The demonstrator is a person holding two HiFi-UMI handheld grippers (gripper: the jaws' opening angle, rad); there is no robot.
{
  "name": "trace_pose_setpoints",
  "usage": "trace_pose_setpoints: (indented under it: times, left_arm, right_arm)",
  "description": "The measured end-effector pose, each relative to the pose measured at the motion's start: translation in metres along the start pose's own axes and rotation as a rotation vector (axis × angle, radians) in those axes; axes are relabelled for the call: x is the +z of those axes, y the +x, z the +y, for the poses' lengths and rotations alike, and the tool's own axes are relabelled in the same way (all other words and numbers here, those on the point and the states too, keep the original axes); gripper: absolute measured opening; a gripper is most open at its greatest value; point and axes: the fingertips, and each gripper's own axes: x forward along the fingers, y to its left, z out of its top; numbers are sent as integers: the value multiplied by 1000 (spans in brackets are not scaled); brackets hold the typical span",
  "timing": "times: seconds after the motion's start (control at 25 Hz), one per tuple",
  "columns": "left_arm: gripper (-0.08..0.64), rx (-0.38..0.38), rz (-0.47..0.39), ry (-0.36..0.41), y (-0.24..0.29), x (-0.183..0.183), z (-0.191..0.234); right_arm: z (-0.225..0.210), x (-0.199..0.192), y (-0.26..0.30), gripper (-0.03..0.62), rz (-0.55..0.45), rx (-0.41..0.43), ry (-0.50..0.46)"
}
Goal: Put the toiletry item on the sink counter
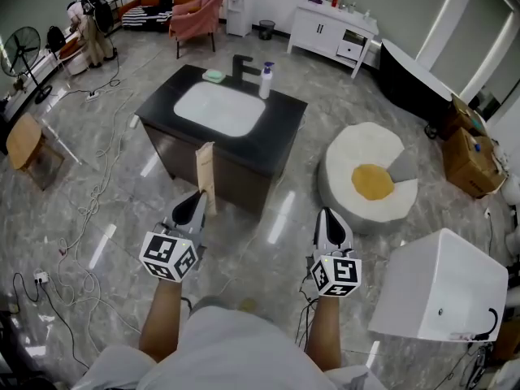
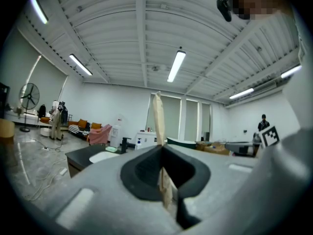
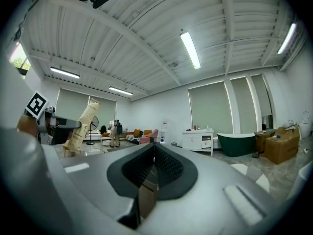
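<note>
Left gripper (image 1: 197,207) clamps the flat tan paper packet (image 1: 205,167), right gripper (image 1: 330,218) pinched shut on nothing; the black-topped sink counter (image 1: 280,132) is well ahead and placing looks undone.

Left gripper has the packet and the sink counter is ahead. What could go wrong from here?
1. The left gripper pinches the tall, thin packet only at its lower end; it may tilt or slip on the way.
2. The white basin fills much of the sink counter; released near it, the packet could slide in.
3. Cables trail over the floor left of the counter, a likely trip hazard.
</note>
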Motion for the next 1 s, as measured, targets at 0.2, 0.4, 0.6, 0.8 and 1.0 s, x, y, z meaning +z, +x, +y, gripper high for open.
trace_pose_setpoints:
  times: [0.2, 0.4, 0.6, 0.8, 1.0]
  left_arm:
    - [0, 5, -11, 13, 27, 10, 4]
    - [0, -12, -10, 24, 58, 11, 16]
    - [0, -40, -16, 20, 103, 13, 43]
    - [0, -77, -13, 11, 161, 14, 84]
    - [0, -128, 19, -1, 225, 13, 127]
  right_arm:
    - [-14, 6, 26, 5, -8, 12, 4]
    - [-26, 1, 54, 5, -8, -1, 15]
    - [-37, 0, 98, 5, -11, -27, 15]
    - [-43, 3, 157, 5, -13, -63, 5]
    - [-49, 6, 227, 5, -2, -98, 11]
